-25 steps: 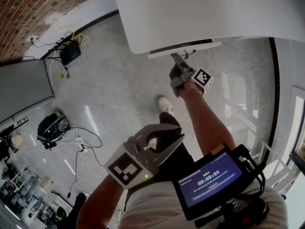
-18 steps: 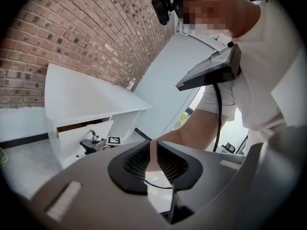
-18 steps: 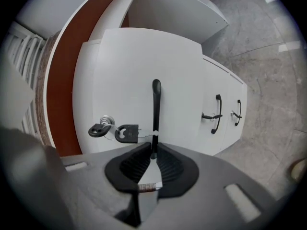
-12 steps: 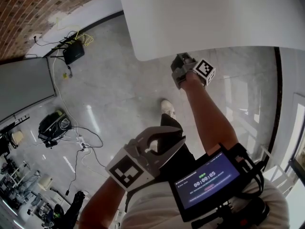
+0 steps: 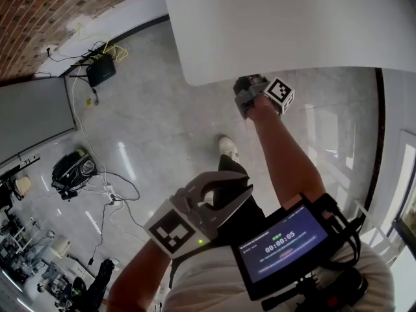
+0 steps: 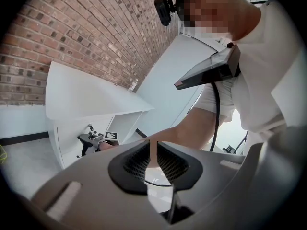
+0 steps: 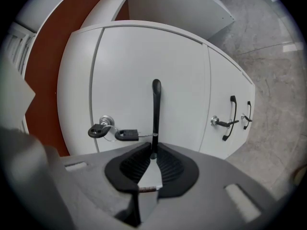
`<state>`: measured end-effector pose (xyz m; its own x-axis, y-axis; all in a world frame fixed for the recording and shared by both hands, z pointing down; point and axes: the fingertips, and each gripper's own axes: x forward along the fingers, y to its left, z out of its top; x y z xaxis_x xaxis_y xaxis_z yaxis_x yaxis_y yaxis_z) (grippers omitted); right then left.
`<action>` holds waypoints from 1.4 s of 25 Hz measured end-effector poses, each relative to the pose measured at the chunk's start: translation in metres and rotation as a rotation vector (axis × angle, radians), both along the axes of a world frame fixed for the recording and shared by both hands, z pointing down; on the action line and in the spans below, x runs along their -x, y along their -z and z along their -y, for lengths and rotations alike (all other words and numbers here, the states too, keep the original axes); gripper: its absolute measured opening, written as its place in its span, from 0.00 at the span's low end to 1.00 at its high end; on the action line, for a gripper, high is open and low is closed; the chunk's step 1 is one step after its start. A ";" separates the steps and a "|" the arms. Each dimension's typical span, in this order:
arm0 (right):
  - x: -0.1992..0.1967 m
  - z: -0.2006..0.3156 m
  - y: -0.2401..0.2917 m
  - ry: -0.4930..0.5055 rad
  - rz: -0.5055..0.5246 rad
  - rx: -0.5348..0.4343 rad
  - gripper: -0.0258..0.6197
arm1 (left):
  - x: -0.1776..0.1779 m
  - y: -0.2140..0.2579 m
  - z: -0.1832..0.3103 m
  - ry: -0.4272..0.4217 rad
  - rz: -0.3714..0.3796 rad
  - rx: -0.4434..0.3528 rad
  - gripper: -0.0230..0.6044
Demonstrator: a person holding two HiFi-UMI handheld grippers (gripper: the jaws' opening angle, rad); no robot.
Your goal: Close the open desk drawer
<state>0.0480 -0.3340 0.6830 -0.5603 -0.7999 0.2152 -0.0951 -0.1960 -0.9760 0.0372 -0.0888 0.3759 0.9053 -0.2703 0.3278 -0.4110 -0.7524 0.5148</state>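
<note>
Office-like room: white desk (image 5: 279, 25), brick wall (image 5: 39, 12), floor cables (image 5: 104, 194).

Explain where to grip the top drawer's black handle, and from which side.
Grip the black handle on its bar, coming straight at the drawer front, one jaw each side. The bar stands off the front; the right gripper holds it so, clear of the keys.

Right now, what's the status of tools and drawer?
Right tool shut on drawer handle. Left tool shut, empty. Drawer front looks flush with next drawer. Nothing blocking.
</note>
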 end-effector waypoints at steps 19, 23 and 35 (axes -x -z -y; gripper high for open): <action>0.005 -0.064 0.041 0.066 -0.123 0.013 0.13 | 0.011 0.046 -0.023 0.015 -0.072 -0.030 0.11; -0.005 -0.109 0.075 0.065 -0.144 -0.012 0.12 | 0.011 0.074 -0.056 -0.004 -0.085 -0.073 0.11; 0.007 -0.261 0.209 0.199 -0.221 -0.174 0.09 | 0.040 0.159 -0.173 0.007 -0.133 -0.170 0.11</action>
